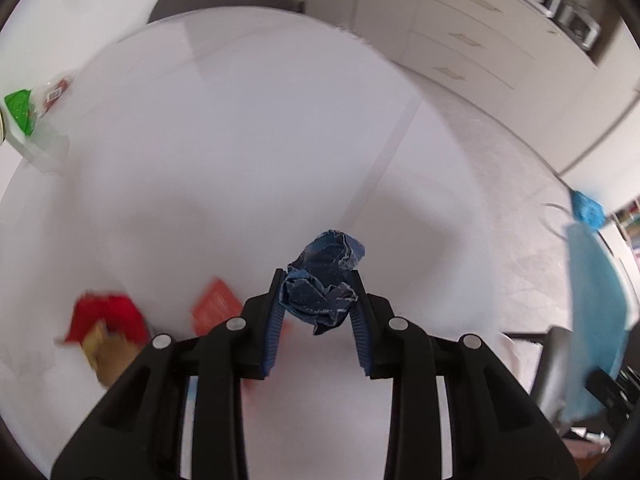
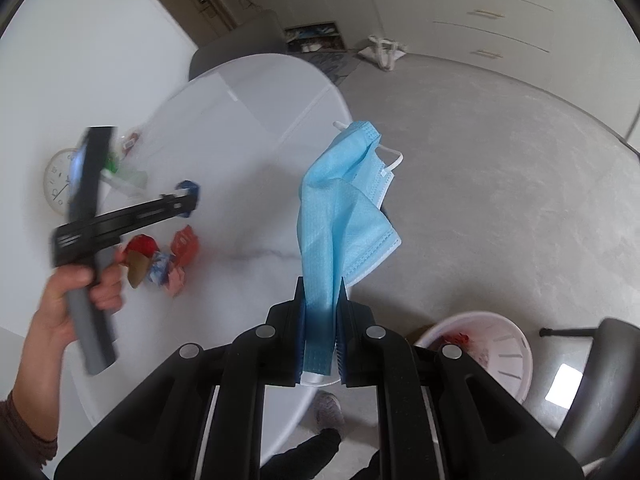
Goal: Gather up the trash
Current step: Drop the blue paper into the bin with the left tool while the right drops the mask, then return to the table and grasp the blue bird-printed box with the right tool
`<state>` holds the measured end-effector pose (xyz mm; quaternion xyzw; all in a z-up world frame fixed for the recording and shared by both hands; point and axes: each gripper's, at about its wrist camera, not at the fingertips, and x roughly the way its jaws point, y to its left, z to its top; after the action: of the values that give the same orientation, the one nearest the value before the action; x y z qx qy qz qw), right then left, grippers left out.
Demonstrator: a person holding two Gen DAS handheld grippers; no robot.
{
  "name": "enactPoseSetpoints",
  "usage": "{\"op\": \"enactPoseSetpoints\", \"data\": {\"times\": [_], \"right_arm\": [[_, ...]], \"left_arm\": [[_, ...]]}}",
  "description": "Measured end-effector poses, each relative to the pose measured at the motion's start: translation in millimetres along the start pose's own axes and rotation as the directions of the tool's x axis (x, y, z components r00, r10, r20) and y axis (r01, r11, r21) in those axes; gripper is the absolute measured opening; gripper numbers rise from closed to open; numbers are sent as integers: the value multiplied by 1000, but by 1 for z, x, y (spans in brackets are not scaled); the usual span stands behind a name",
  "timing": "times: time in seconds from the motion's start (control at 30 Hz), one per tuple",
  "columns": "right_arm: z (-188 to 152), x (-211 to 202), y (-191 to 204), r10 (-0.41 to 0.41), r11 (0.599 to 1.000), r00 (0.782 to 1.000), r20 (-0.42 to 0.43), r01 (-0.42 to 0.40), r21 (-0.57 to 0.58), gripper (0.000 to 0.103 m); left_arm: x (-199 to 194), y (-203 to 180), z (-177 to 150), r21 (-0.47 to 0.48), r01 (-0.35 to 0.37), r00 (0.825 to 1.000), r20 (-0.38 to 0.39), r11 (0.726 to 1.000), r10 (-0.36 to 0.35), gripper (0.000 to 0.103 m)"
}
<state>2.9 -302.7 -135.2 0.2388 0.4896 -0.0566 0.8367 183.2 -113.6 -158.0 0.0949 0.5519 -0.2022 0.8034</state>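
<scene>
My left gripper is shut on a crumpled dark blue wrapper and holds it above the white round table. It also shows in the right wrist view with the blue wrapper at its tip. My right gripper is shut on a light blue face mask that hangs from the jaws near the table's right edge. The mask also shows in the left wrist view. Red and orange wrappers lie on the table below the left gripper, also seen in the right wrist view.
A white bin with some trash stands on the floor right of the table. A clock and green-and-clear packaging lie at the table's far left. A grey chair stands behind the table, another chair at the right.
</scene>
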Motion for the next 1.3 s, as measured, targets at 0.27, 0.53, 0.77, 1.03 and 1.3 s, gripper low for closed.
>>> {"op": "enactPoseSetpoints", "data": {"times": [0.27,0.53,0.77,1.03,1.3], "right_arm": [[-70,-31,-65,-132,987,991,-39,135,90,13],[-142,14,-141,-153,978,965,-214,179,108,15],[-161,41,-177,-137,979,957,-254,169,109,64],[-160,-4,-181,-171,978,969,-178,189,88,86],[-152,-69,-176,-168,980,984,-62,173,102,92]], "left_arm": [[-51,-96,-68,121,157,987,-46,980,-152,30],[-54,-185,-143,227,254,964,-144,940,-225,30],[-40,-217,-167,254,239,963,-183,937,-196,31],[-30,-240,-179,264,230,963,-201,937,-180,31],[-32,-253,-179,264,261,953,-223,929,-204,60]]}}
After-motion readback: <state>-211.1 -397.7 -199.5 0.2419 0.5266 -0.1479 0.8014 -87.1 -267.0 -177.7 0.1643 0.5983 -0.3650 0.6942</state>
